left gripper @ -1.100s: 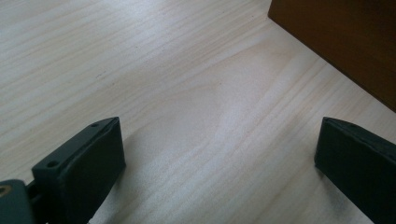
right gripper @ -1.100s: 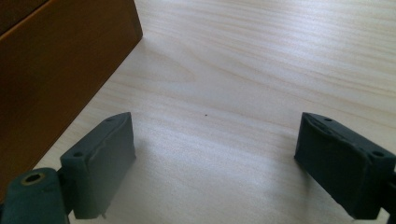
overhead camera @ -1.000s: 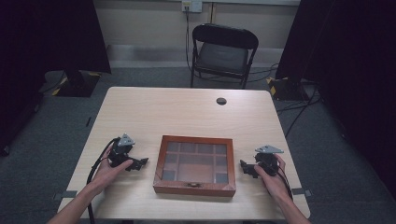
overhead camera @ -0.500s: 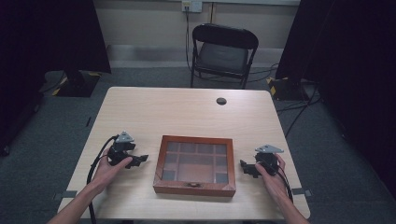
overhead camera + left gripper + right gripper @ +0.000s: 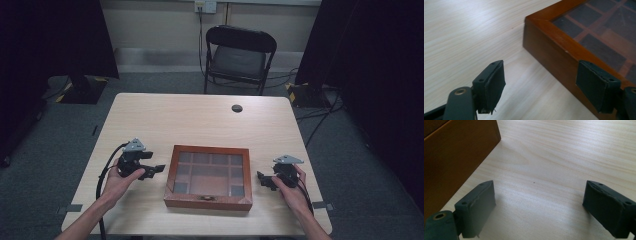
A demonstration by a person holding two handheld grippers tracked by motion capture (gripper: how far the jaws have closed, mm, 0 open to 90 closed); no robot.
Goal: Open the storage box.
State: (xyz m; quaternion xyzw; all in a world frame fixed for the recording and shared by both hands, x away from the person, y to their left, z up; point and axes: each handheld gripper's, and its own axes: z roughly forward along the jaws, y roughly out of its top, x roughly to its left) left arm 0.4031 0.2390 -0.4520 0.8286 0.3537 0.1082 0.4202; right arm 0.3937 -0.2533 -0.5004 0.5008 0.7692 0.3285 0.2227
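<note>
A shallow brown wooden box [image 5: 210, 175] with a glass lid over several compartments lies shut on the near half of the table. My left gripper [image 5: 159, 169] hovers just left of it, jaws pointing at its left side. In the left gripper view the box corner [image 5: 564, 42] lies ahead of the left gripper [image 5: 542, 75]. Its jaws have just been closing a little, stand open, and have nothing between them. My right gripper [image 5: 261, 178] rests to the right of the box. In the right gripper view, the right gripper [image 5: 541, 195] is open over bare wood, with the box wall [image 5: 454, 157] at the left.
The light wooden table [image 5: 200, 120] has a small black round object [image 5: 237, 108] near its far edge. A black folding chair [image 5: 240, 55] stands behind the table. Cables run on the floor at the right [image 5: 320, 115].
My left gripper has lifted slightly off the table and edged toward the box. The right gripper and the box have stayed put.
</note>
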